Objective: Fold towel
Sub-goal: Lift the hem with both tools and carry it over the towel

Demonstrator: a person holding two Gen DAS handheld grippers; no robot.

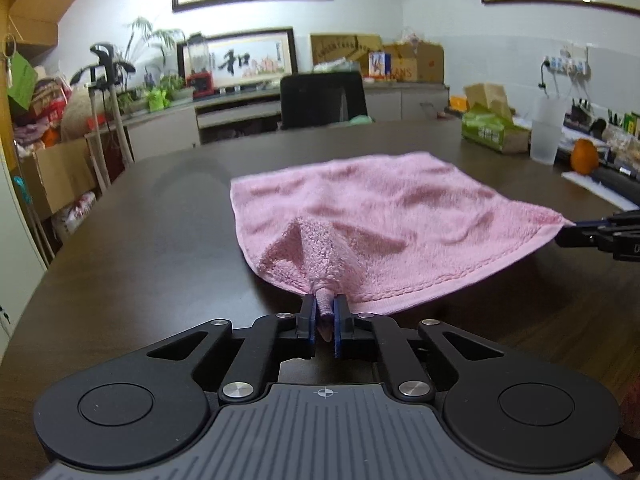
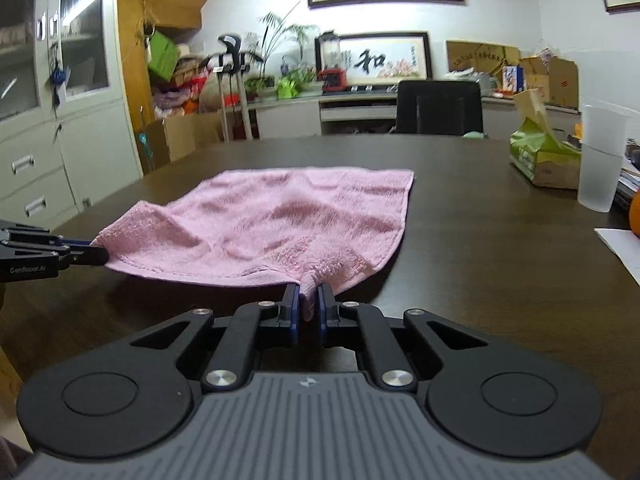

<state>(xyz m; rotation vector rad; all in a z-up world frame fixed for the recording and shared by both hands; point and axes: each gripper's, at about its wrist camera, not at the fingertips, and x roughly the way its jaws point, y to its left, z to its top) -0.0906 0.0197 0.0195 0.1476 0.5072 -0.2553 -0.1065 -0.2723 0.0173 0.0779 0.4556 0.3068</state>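
A pink towel (image 1: 384,216) lies spread on the dark brown table (image 1: 140,248), with its near edge lifted off the surface. My left gripper (image 1: 324,312) is shut on the towel's near left corner, which bunches up between the blue pads. My right gripper (image 2: 308,304) is shut on the near right corner of the towel (image 2: 272,220). The right gripper (image 1: 576,225) shows at the right edge of the left wrist view, and the left gripper (image 2: 98,254) at the left edge of the right wrist view. The far half of the towel rests flat.
A green tissue box (image 2: 540,160), a frosted plastic cup (image 2: 602,156) and an orange (image 1: 584,156) stand on the table's right side, with papers (image 2: 624,248) near them. A black chair (image 2: 438,106) stands at the table's far edge. Cabinets (image 2: 52,92) stand to the left.
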